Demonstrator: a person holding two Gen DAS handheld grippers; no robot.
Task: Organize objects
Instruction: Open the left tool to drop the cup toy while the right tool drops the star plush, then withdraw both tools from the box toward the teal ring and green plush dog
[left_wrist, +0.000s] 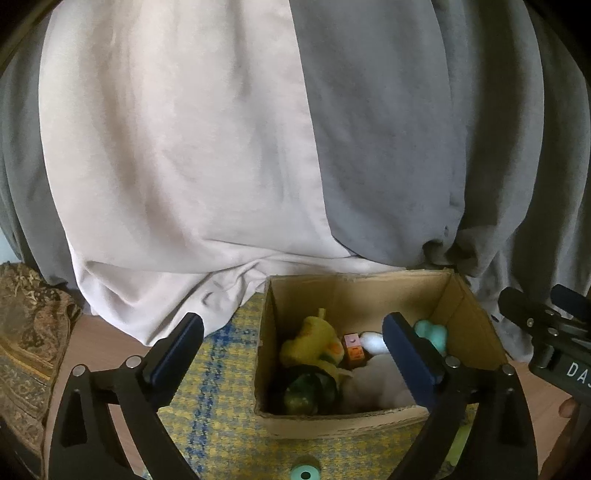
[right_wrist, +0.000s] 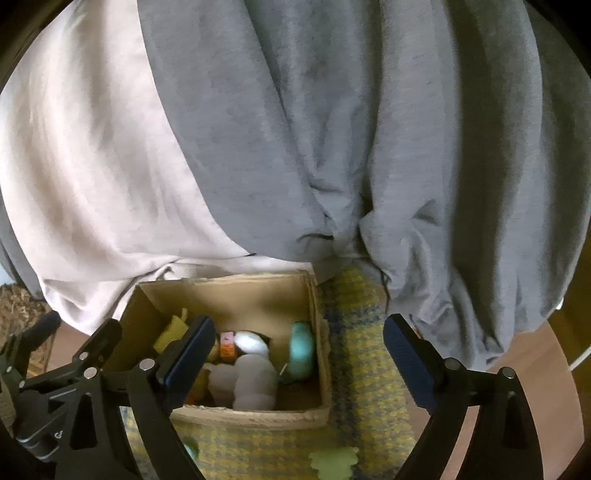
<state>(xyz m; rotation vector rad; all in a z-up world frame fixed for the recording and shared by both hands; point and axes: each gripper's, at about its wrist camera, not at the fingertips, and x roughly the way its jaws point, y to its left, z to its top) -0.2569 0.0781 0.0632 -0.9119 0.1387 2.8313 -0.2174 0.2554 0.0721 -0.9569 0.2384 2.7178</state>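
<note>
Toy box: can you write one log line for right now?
left gripper: open, empty | right gripper: open, empty | cardboard box: toys inside | teal ring: on mat, outside box

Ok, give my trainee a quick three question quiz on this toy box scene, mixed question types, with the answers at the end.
1. True or false: the left hand-held gripper is shut on a toy.
2. Multiple choice: the cardboard box stands on A) a bare wooden floor, B) a yellow and blue mat, C) a metal tray.
3. Fill in: beside the orange block in the box lies a white ____.

Key: 1 false, both hand-held grippers, the right one too, are open and hold nothing. 2 B. 3 egg-shaped toy.
</note>
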